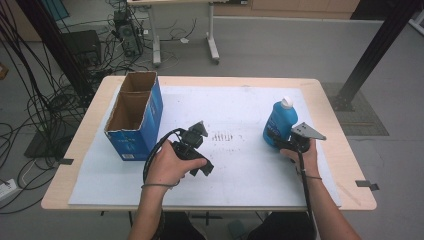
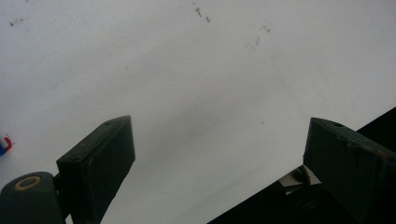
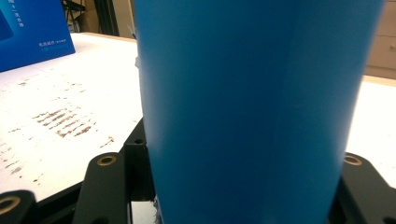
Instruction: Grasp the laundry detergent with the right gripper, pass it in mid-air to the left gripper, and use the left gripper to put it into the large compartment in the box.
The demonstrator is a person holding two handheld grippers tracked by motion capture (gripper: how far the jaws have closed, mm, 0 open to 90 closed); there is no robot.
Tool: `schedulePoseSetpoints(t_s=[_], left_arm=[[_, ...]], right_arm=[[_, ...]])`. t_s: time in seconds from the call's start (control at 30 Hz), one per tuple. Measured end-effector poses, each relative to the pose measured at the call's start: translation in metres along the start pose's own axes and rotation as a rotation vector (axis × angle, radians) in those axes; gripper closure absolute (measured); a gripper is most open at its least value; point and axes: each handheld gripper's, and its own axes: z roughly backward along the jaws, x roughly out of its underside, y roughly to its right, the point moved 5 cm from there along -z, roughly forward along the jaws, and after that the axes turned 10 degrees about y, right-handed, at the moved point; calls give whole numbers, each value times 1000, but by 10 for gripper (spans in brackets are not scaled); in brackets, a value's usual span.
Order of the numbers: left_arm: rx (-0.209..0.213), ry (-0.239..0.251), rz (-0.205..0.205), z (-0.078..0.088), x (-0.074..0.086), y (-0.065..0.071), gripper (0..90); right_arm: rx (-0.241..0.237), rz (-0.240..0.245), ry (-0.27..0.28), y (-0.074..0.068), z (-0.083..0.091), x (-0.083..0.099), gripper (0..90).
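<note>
Two grippers work over the white mat (image 1: 240, 165) in the high view: the right gripper (image 1: 280, 143) clasps a blue bottle (image 1: 280, 120) (white cap, standing upright) near the table's right edge, well apart from the cardboard box (image 1: 135, 115). In the left gripper view, the left gripper (image 2: 219, 154) gapes empty. In the right gripper view, the bottle (image 3: 252, 112) sits clamped.

Left tongs (image 1: 200, 150) sit low over the bench middle, jaws spread wide with nothing between them. Right tongs (image 1: 282, 141) are out to the right side, clamped tight, forearm angled in from below.
</note>
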Motion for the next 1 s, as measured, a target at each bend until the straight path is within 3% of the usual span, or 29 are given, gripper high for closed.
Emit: schedulePoseSetpoints(t_s=[1.0], left_arm=[[0, 4, 3, -1, 0, 0, 93]], right_arm=[[1, -5, -2, 0, 0, 0, 415]])
